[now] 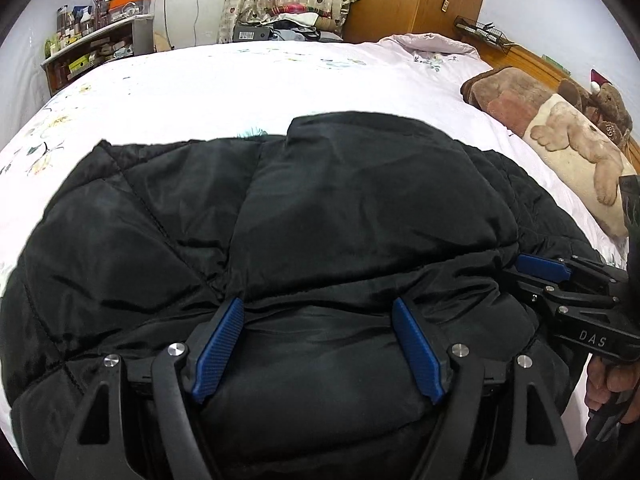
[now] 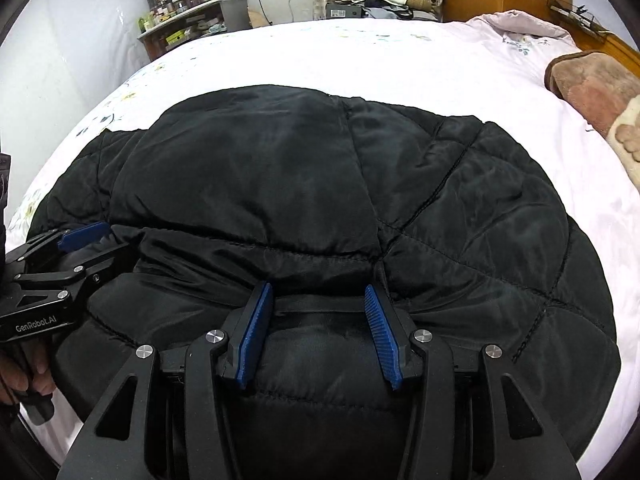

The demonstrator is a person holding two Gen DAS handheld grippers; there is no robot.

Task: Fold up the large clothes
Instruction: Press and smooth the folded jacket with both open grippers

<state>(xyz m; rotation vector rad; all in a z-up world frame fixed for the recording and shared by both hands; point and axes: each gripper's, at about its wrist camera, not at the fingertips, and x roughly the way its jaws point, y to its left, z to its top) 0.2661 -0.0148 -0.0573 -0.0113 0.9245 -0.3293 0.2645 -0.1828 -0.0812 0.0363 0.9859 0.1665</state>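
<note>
A black quilted jacket (image 1: 320, 208) lay spread over the near half of the bed (image 1: 248, 80), its white flowered cover bare beyond the jacket's far edge; a padded part of the jacket was folded back over the middle of it, and a thick roll of the fabric bulged along the jacket's near edge. The left gripper (image 1: 318, 308) reached over that near roll, its jaws fairly wide, the blue pads (image 1: 218, 350) set on either side of the bulging fabric and pressed into it, so that it had hold of the roll; the right gripper (image 2: 318, 292) stood just beside it along the same near edge, jaws about half apart, likewise clamped on a fold of the jacket with a seam running between its pads. A hand (image 2: 24, 376) held the left gripper's handle. Past the jacket's right side, against the wooden headboard (image 1: 536, 64), lay a brown plush blanket (image 1: 508, 96) and a soft toy bear (image 1: 610, 108).
</note>
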